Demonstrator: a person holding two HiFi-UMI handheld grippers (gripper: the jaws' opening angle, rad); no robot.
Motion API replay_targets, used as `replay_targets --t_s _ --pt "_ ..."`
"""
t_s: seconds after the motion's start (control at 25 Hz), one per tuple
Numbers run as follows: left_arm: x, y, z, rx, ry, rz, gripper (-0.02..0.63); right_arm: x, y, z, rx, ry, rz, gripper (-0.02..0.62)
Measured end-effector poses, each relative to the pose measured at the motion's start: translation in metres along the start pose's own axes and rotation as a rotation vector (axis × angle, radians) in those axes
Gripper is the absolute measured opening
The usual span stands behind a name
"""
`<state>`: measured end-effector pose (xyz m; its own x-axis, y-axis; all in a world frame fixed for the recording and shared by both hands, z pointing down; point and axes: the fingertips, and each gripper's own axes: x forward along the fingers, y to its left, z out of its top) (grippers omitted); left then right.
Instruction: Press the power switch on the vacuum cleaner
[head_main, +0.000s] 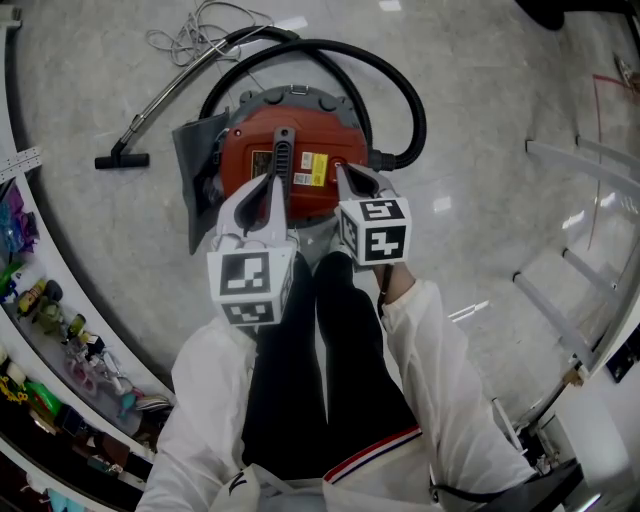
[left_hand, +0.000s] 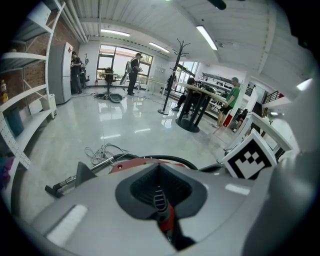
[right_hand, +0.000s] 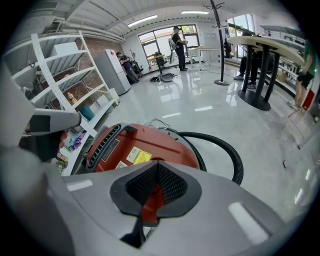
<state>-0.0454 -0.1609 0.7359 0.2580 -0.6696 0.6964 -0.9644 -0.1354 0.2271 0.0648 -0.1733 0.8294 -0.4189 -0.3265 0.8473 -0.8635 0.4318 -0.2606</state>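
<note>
The red vacuum cleaner (head_main: 300, 135) stands on the floor in front of my legs, with a black carry handle (head_main: 283, 155) and a yellow label (head_main: 315, 168) on top. My left gripper (head_main: 272, 186) is shut, its tips over the handle's near end. My right gripper (head_main: 340, 172) is also shut, its tips touching or just above the red top beside the label, near the hose socket. I cannot make out the power switch itself. In the left gripper view the shut left gripper (left_hand: 160, 172) covers most of the vacuum (left_hand: 131, 163). In the right gripper view the right gripper (right_hand: 157, 172) sits low over the red body (right_hand: 145, 142).
A black hose (head_main: 405, 95) loops round the back of the vacuum to a metal wand with floor nozzle (head_main: 140, 125). A grey cable (head_main: 200, 30) lies coiled beyond. A curved shelf with toys (head_main: 50, 320) runs at the left, a white rack (head_main: 570, 300) at the right. People stand far off.
</note>
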Motion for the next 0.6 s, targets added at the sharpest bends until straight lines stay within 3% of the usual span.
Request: replay_targets --t_s 0.24,0.6 --pt "-0.016 0.001 0.012 0.03 -0.006 0.012 0.0 -0.024 0.007 0.01 0.015 -0.02 0.006 0.0" --pt "-0.069 -0.018 0.052 0.06 -0.029 0.007 0.0 -0.108 0.011 0.043 -0.007 -0.068 -0.007 0.0"
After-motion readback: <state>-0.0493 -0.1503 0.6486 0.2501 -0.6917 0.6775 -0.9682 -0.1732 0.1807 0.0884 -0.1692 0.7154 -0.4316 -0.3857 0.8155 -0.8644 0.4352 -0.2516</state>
